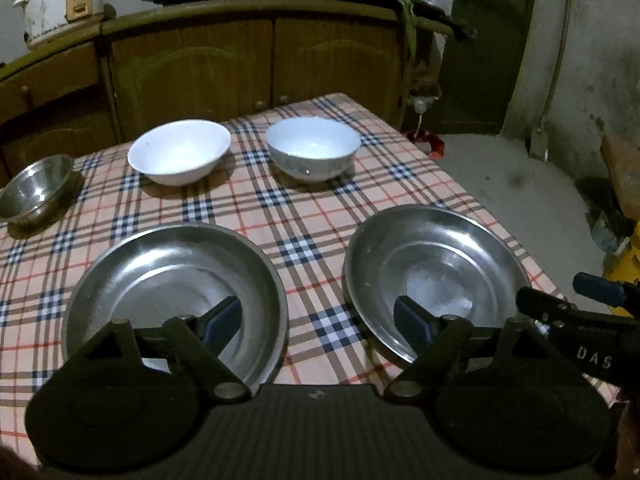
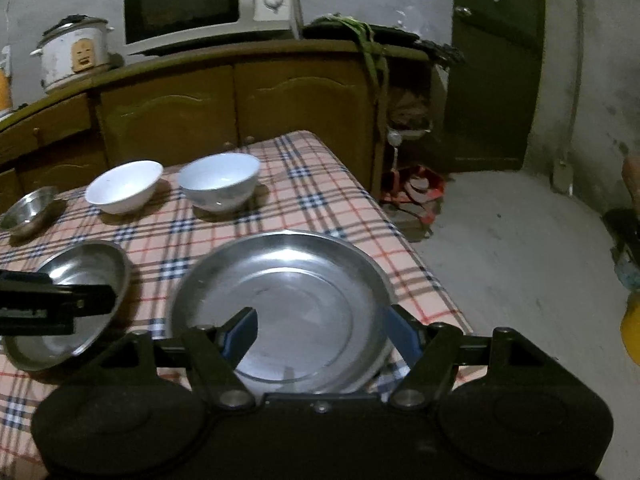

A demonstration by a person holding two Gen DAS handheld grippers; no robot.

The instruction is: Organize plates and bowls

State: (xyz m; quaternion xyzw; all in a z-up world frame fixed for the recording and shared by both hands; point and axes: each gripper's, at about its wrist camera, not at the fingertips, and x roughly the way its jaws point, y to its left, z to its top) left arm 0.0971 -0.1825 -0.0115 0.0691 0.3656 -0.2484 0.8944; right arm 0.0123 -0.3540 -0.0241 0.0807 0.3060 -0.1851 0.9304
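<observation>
Both my grippers hang w/ fingers spread wide, nothing between them: left gripper point(image 1: 318, 322) over the gap between the two steel plates, right gripper point(image 2: 322, 330) above the right plate point(image 2: 280, 304).

Taking that right plate as landmark: the left plate point(image 1: 176, 300) sits just beside it on the checked tablecloth point(image 1: 296, 208), apart, not touching. Beyond it, two white bowls point(image 1: 180, 151) point(image 1: 313, 147) stand side by side; the small steel bowl point(image 1: 34, 192) is far off to its left, near the cloth's edge.

Risks, as I judge them: plate rims are thin, slick and low, so a pinch could skid or tip one. The landmark plate is near the table's right edge, so a nudge may send it off. My two grippers are close, could clash.

Writing: only "DAS" on the other gripper's body, seen from the left wrist. Rice cooker point(image 2: 74, 56) has a face sticker; microwave point(image 2: 208, 4) markings unreadable.
</observation>
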